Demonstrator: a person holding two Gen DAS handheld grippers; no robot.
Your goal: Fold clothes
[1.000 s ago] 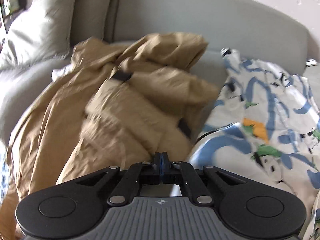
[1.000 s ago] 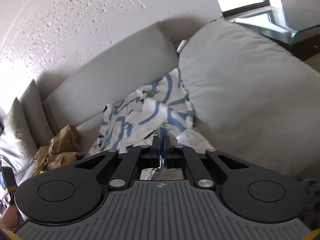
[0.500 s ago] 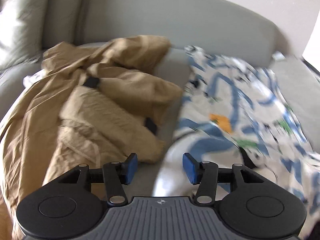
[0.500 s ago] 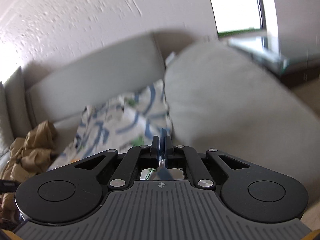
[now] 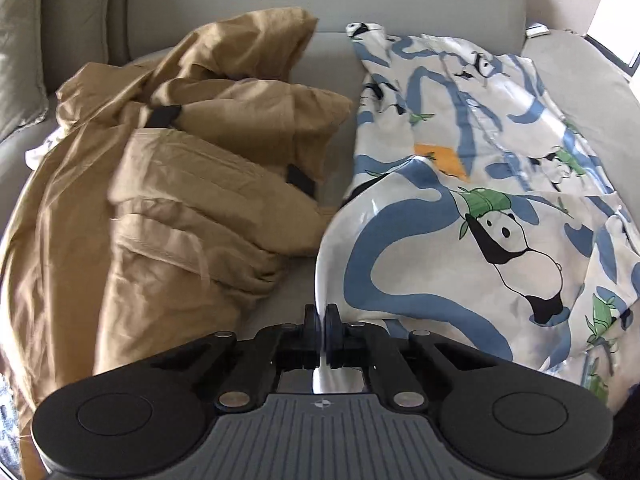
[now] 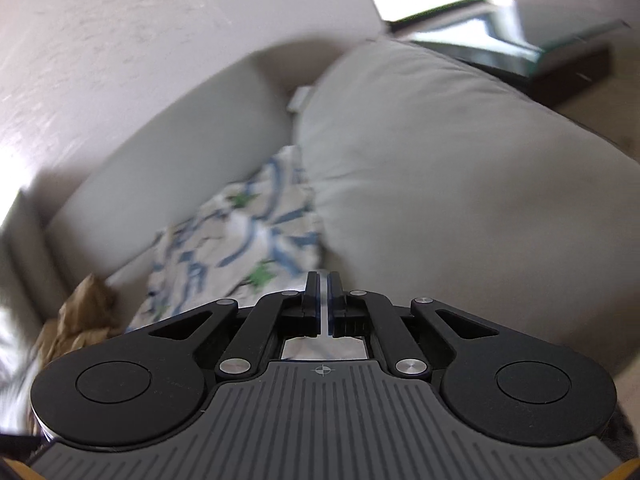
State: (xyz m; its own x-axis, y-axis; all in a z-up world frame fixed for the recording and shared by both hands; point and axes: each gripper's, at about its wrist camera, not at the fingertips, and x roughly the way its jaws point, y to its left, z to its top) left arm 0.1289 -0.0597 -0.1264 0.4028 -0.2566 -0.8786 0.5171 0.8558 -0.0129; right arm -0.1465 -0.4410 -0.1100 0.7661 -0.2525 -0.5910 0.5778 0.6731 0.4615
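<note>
Half a second ago the left gripper (image 5: 323, 314) stood with its jaws apart over the couch (image 5: 320, 8); now they are pinched together on the near left edge of the panda-print garment (image 5: 460, 208), which lies spread on the seat just right of the crumpled tan clothes (image 5: 168, 200). The right gripper (image 6: 323, 280) stays clamped on a strip of the same print cloth. With both edges held, the garment looks ready to be lifted or drawn flat for a fold.

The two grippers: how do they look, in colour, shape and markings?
Both the left gripper and the right gripper look alike: black linkage arms with silver rivets, two round black discs, a ribbed grey body bearing a small crosshair mark, and blue-padded fingers.
</note>
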